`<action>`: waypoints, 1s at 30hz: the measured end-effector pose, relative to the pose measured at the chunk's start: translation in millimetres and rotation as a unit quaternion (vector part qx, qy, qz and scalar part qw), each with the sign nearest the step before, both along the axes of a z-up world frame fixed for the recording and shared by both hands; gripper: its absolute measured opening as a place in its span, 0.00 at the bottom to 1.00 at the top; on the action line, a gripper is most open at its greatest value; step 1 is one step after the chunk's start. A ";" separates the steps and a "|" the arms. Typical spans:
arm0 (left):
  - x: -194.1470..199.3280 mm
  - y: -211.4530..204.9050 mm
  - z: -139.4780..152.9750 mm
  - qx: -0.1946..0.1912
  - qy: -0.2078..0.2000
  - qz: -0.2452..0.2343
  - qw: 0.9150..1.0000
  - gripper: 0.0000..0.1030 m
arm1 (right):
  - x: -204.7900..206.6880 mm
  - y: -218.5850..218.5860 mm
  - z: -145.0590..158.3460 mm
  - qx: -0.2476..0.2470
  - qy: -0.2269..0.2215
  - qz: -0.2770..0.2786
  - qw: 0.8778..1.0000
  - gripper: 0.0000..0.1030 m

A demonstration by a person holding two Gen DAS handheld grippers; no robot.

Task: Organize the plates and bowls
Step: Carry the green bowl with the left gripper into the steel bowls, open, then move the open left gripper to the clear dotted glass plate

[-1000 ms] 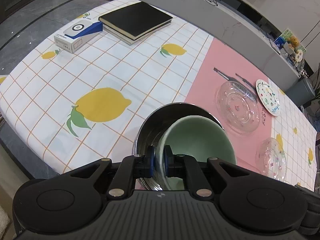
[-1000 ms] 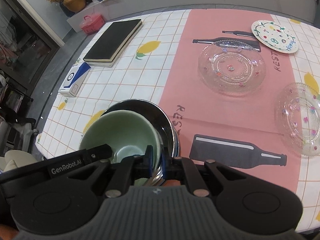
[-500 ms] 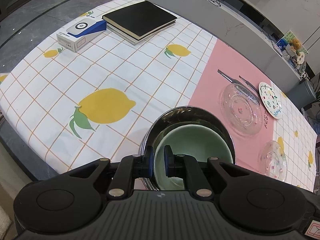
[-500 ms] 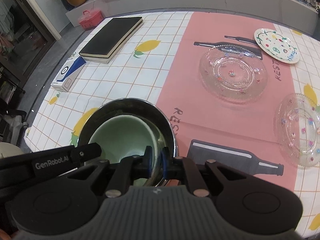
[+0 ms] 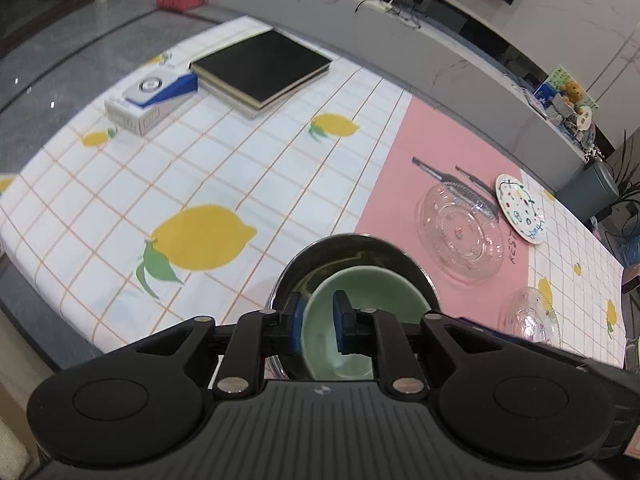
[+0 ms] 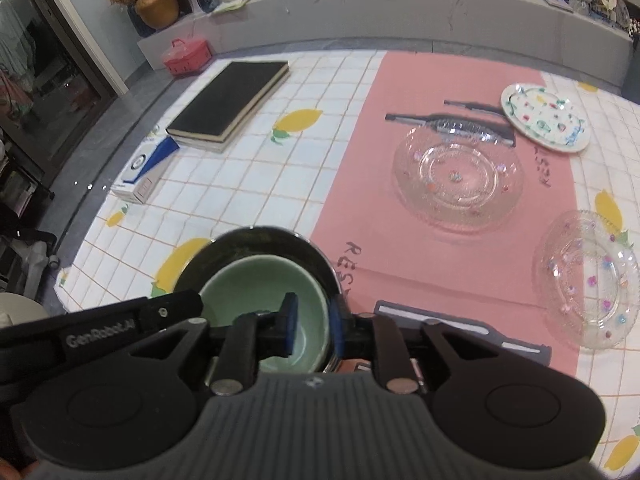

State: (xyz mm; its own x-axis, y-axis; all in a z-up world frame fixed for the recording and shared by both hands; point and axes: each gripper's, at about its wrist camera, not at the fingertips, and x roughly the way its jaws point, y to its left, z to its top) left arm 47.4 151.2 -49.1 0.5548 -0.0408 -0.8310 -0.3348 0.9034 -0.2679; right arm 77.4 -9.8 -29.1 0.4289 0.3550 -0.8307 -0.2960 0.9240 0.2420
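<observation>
**Both grippers let go: green bowl sits nested in the steel bowl**

I'm looking down both wrist cameras and the green ceramic bowl (image 5: 362, 300) is sitting inside the larger stainless steel bowl (image 5: 344, 246), at the near edge of the table, right where the lemon-print tablecloth (image 5: 168, 184) meets the pink placemat (image 6: 408, 128). My left gripper (image 5: 318, 322) has just been opening; its blue pads straddle the green bowl's near-left rim, with a gap on both sides, so that's a release. My right gripper (image 6: 312, 320) has just been opening too, and wider: one finger hangs inside the green bowl, the other outside the steel rim, neither pressing. Both rims lie between the fingers, free.

Over on the right, well apart from the bowls, a large clear glass plate (image 6: 458, 176) rests on the placemat, a smaller glass dish (image 6: 588, 280) nearer, and a white patterned plate (image 6: 546, 118) farther back. Far left: stacked black books (image 5: 262, 66) and a blue-and-white box (image 5: 150, 100).
</observation>
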 end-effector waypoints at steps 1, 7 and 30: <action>-1.1 -2.1 3.0 0.004 -0.006 -0.002 1.000 0.19 | -2.3 -1.9 4.9 -0.003 -0.012 0.000 1.000 0.32; -8.0 -21.3 27.3 0.026 -0.056 -0.027 0.998 0.22 | -12.2 -25.9 27.4 0.010 -0.047 -0.015 0.999 0.33; -2.0 -150.3 25.8 -0.039 -0.132 -0.175 0.975 0.25 | -29.8 -178.2 12.6 0.028 -0.130 -0.136 0.982 0.34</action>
State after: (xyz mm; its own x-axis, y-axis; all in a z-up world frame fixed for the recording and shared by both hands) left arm 45.4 0.9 -23.3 0.6896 -0.3230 -0.6482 0.0799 0.9235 -0.3752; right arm 47.6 -188.0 -16.5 0.7091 0.2403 -0.6628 -0.0984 0.9646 0.2445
